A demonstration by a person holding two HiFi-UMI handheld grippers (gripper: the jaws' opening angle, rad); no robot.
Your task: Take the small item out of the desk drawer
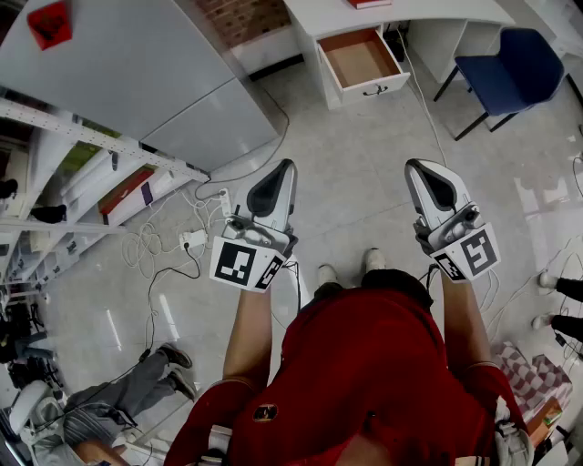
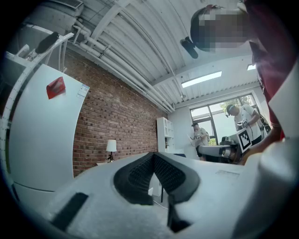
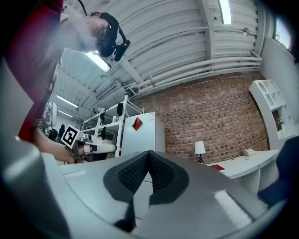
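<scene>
1. Two claws are held out level over the floor in the head view, the left claw [image 1: 283,173] and the right claw [image 1: 422,170] side by side and well apart.
2. Each claw's own view shows its ribbed pads pressed together: left claw [image 2: 153,157], right claw [image 3: 148,156].
3. Far ahead of both, the drawer [image 1: 363,58] stands pulled open from under the white tabletop [image 1: 410,14]. Its brown bottom is showing and its dark handle [image 1: 375,90] faces the person.
4. The small item cannot be made out in any view.
5. A thin cable [image 1: 426,109] runs down the floor from the desk toward the right claw, between it and the drawer.
6. A blue chair [image 1: 506,64] stands just right of the drawer, and a red book [image 1: 369,3] lies on the tabletop above it.
7. Left of the drawer stands a tall grey cabinet [image 1: 137,73] bearing a red tag [image 1: 49,23]. A second cable [image 1: 273,136] curves round its base.
8. Near the left claw, loose cables [image 1: 168,250] and a power strip [image 1: 193,239] lie on the floor beside a white rack [image 1: 82,136].
9. Another person's legs [image 1: 137,382] lie at the lower left.
10. In the right gripper view, a lamp [image 3: 200,148] stands before a brick wall [image 3: 210,116].
</scene>
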